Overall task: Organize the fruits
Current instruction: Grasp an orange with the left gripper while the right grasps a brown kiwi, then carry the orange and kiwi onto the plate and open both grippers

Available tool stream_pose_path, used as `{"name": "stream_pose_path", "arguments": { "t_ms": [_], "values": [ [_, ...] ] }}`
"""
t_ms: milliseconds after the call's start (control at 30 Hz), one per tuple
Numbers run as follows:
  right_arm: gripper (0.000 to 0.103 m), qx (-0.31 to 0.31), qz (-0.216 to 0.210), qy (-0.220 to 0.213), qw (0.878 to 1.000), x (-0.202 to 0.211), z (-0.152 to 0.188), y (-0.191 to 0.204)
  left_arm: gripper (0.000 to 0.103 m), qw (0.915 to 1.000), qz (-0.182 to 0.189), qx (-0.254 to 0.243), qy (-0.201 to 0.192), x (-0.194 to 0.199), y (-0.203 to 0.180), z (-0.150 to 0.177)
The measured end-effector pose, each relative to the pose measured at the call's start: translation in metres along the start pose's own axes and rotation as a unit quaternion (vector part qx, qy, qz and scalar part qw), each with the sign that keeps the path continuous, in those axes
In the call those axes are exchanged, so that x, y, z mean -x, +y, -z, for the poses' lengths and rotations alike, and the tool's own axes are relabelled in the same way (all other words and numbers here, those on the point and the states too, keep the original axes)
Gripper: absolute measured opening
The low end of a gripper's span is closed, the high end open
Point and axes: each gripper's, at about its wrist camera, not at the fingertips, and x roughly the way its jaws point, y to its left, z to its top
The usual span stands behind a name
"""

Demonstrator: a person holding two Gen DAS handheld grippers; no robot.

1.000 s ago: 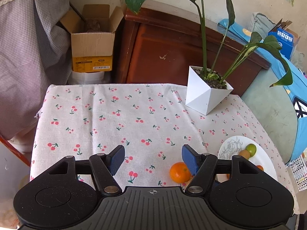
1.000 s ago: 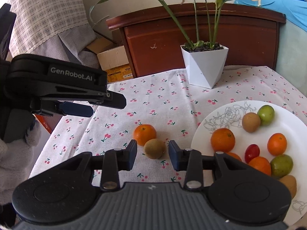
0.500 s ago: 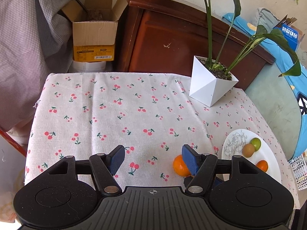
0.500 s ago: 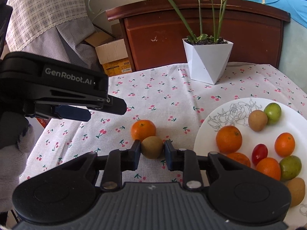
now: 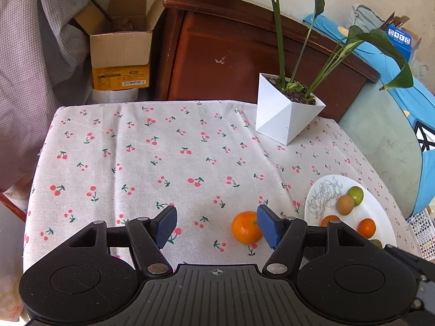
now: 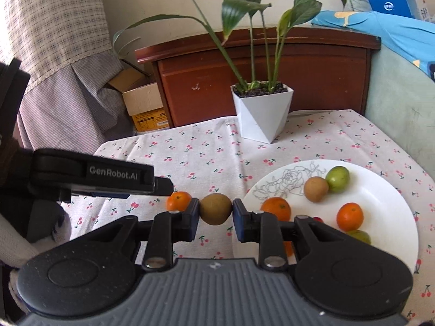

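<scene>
A brown kiwi (image 6: 216, 208) hangs just above the cherry-print cloth, with my right gripper (image 6: 215, 213) shut on it. An orange tangerine (image 6: 178, 200) lies on the cloth just left of it, also seen as the tangerine (image 5: 246, 227) in the left wrist view. My left gripper (image 5: 216, 225) is open over the cloth, its right pad beside that tangerine with nothing between the fingers. The left gripper's body (image 6: 92, 175) shows from the side in the right wrist view. A white plate (image 6: 386, 203) at the right holds several fruits.
A white angular plant pot (image 6: 262, 112) with tall leaves stands at the back of the table. Behind it is a brown wooden cabinet (image 6: 272, 62). An open cardboard box (image 5: 121, 54) sits beyond the table's far left edge. A gloved hand (image 6: 16, 247) holds the left gripper.
My right gripper closed on the kiwi and lifted it slightly off the cloth. The left gripper stayed open near the tangerine, its view shifting a little.
</scene>
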Motion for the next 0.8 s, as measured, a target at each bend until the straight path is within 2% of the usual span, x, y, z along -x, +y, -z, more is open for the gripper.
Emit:
{"name": "stream_pose_path", "arguments": {
  "t_ms": [267, 400, 500, 667, 800],
  "values": [
    [0.026, -0.058, 0.025, -0.021, 0.998, 0.015, -0.007, -0.024, 0.062, 0.9989, 0.0, -0.046, -0.008, -0.009, -0.02, 0.012],
    [0.026, -0.094, 0.029, -0.025, 0.995, 0.021, -0.008, -0.038, 0.056, 0.9968, -0.006, -0.078, -0.016, -0.015, -0.03, 0.017],
    [0.026, -0.119, 0.033, -0.028, 0.992, 0.025, -0.009, -0.049, 0.043, 0.996, -0.007, -0.088, -0.014, -0.021, -0.034, 0.021],
    [0.027, -0.162, 0.043, -0.035, 0.985, 0.033, -0.009, -0.068, 0.029, 0.9936, -0.014, -0.11, -0.02, -0.026, -0.042, 0.026],
    [0.027, -0.188, 0.057, -0.045, 0.98, 0.041, -0.01, -0.082, 0.029, 0.9948, 0.003, -0.098, -0.025, -0.023, -0.045, 0.025]
  ]
}}
